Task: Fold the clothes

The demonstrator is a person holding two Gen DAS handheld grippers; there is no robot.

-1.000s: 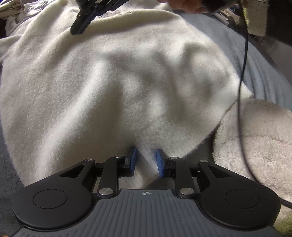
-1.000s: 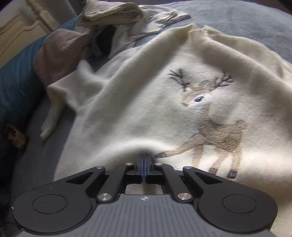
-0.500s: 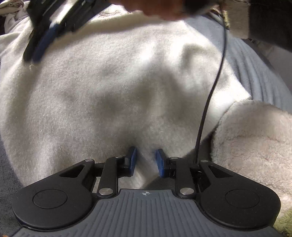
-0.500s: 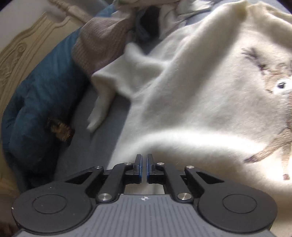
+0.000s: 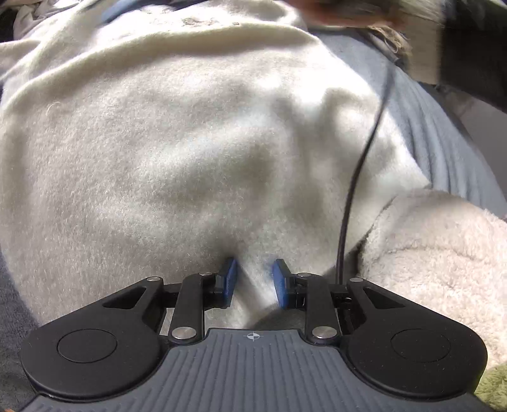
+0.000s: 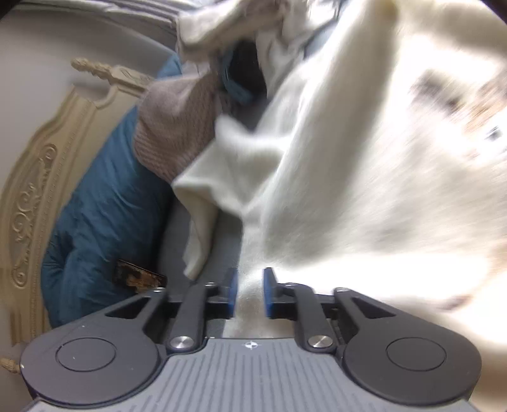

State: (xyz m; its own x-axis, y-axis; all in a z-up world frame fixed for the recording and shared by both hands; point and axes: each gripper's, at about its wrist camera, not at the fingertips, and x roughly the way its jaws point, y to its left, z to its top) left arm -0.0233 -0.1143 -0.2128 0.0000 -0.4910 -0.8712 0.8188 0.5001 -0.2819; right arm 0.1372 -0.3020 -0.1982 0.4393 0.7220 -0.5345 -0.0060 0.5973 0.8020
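A cream fleece sweater lies spread on the bed. In the left wrist view my left gripper is at its near edge, the blue pads shut on a raised fold of the fleece. In the right wrist view the same sweater fills the right side, motion-blurred, with its deer embroidery smeared. My right gripper is at the sweater's edge, near a loose sleeve. Its jaws are opening and stand apart, with a strip of fleece lying between them.
A fluffy off-white garment lies to the right on the grey bedspread. A black cable hangs from a hand. A teal pillow, carved headboard, brown knit and a clothes pile are at left.
My right gripper's jaws went from shut on the fleece to parted, and its view swung left toward the headboard. It left the top of the left wrist view. The left gripper kept its hold.
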